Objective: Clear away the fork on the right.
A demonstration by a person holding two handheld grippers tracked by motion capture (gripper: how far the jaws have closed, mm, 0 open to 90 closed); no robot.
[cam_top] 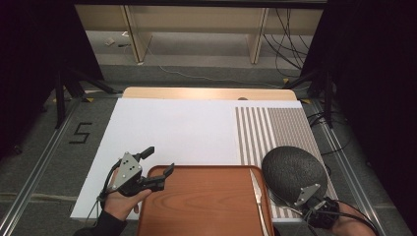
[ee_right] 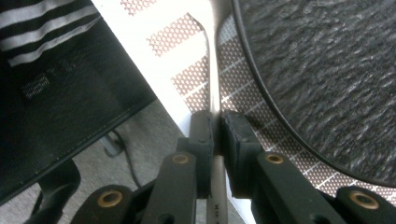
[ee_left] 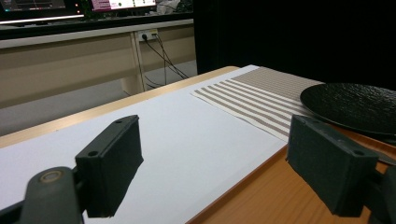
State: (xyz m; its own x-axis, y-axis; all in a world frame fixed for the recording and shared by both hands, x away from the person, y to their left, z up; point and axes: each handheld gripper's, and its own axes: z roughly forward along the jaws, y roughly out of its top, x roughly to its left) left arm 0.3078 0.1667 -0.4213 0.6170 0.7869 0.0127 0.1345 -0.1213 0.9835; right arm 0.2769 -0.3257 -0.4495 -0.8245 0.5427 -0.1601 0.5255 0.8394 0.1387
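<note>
The right claw (ee_right: 215, 135) pinches a thin metal utensil handle (ee_right: 213, 84) beside the black plate (cam_top: 294, 173) at the desk's right edge. The left claw (cam_top: 158, 164) hovers open over the wooden tray (cam_top: 206, 206). With so narrow a grip, the handle could twist or slip and knock the plate.

Each black hand-held gripper (cam_top: 159, 165) has brass-coloured pivot pins, a grey triangular plate; sleeve seemingly dark.
</note>
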